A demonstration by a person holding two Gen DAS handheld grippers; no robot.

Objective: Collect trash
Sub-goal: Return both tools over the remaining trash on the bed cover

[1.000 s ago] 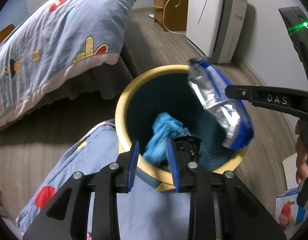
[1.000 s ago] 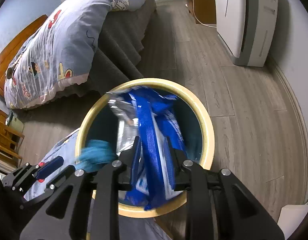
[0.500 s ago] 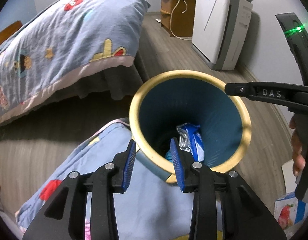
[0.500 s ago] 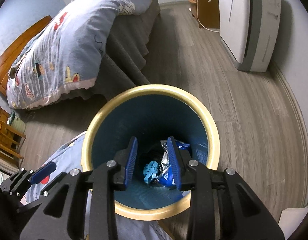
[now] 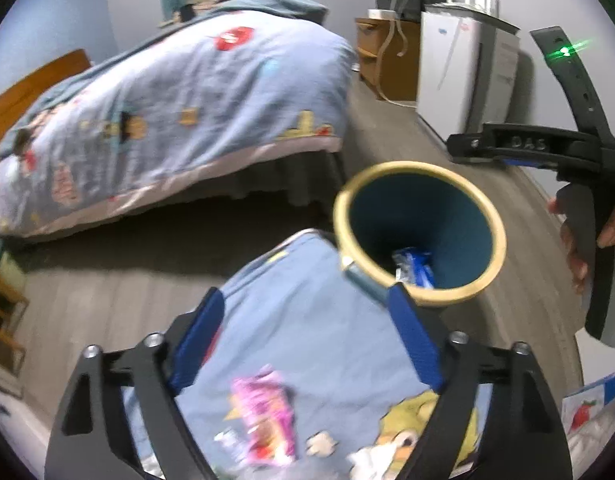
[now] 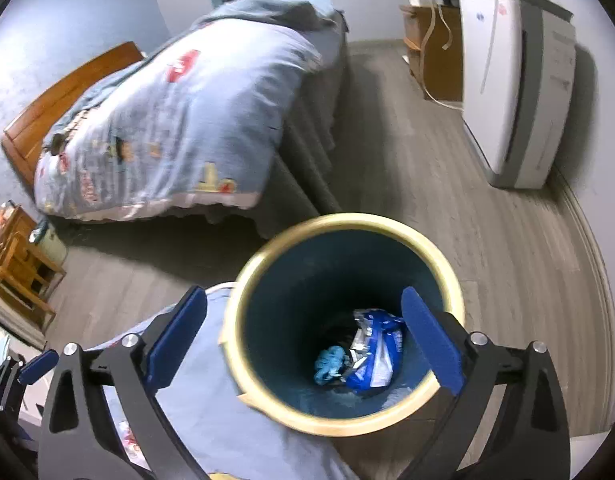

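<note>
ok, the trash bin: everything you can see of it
The trash bin is round and tapered, with a pale yellow rim and dark teal ribbed inside. It stands upright on the wood floor, its near side against a blue patterned quilt. At the bottom lie a blue-and-silver wrapper, a crumpled light-blue scrap and something dark. No gripper touches it.

The letters "DAS" stand on the black arm of the right gripper (image 5: 523, 143), blurred but legible. Printing on the blue wrapper (image 6: 375, 354) cannot be read.
</note>
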